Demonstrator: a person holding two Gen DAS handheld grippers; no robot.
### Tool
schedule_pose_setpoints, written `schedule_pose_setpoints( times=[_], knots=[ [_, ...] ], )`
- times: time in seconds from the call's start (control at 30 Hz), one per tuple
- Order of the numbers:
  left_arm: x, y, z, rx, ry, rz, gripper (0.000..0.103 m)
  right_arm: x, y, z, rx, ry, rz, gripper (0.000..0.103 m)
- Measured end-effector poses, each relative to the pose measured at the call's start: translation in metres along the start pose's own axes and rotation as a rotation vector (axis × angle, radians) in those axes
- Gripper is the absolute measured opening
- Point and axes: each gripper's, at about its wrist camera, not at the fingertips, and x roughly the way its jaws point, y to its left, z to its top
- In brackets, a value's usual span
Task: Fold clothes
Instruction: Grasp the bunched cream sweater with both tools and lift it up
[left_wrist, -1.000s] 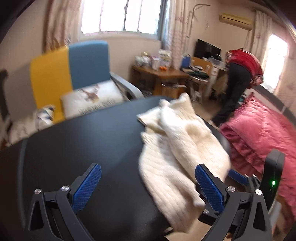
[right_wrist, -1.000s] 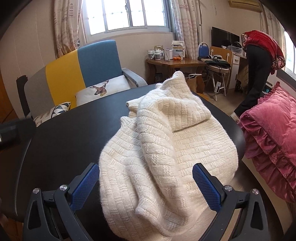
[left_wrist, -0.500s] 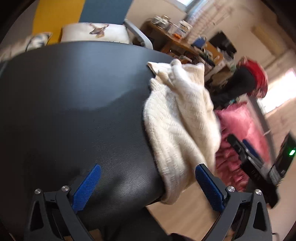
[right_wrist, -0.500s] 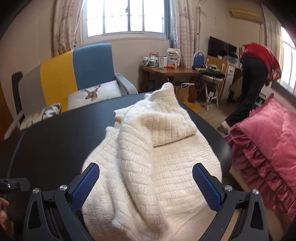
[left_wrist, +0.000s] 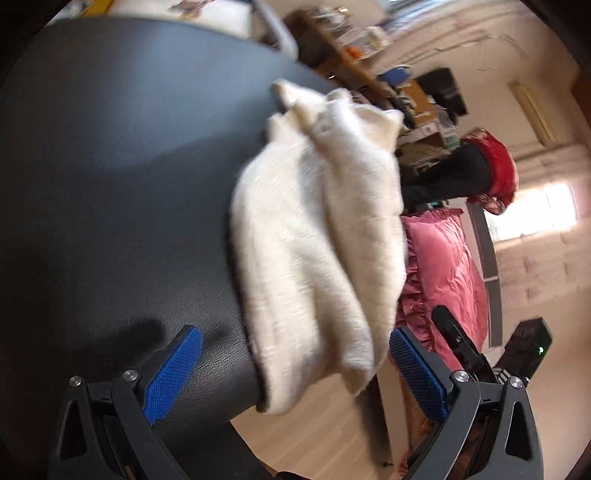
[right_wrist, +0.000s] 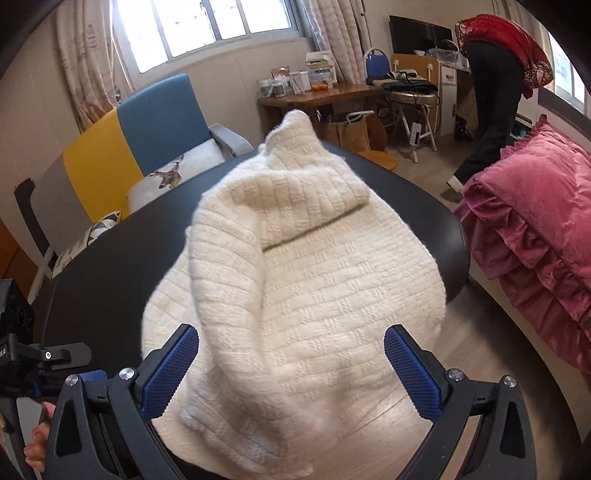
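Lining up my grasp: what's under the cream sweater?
The black table lies under the cream sweater; its near edge overhangs bare floor. Anything beneath its middle is covered.

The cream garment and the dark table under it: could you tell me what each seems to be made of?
The cream garment looks like a thick, fuzzy knit, probably wool or acrylic: a woven block pattern and a soft halo of fibres show along its edges. The dark table seems covered in black leather or vinyl, matte with a fine grain and soft dimples near the rim; which of the two cannot be told.

Daylight from windows, motion blur in left wrist view, fisheye bending, dark vignetted corners
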Motion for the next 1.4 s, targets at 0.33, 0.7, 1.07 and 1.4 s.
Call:
schedule_pose_setpoints(
  times=[0.33,0.7,1.07,1.4],
  knots=[
    [0.021,0.03,0.009,-0.218,0.075,-0.094,0.103,0.007,-0.007,-0.003,0.034,0.016,0.024,0.103],
    [0.051,0.022,0.019,-0.268,0.112,-0.127,0.067,0.014,-0.006,-0.008,0.036,0.042,0.014,0.103],
    [0.055,0.024,0.015,-0.298,0.176,-0.114,0.044,0.016,-0.001,-0.008,0.015,0.049,-0.001,0.103],
    [0.042,0.027,0.013,-0.275,0.109,-0.074,0.01,0.018,-0.001,-0.007,0.01,0.059,-0.022,0.103]
  ],
)
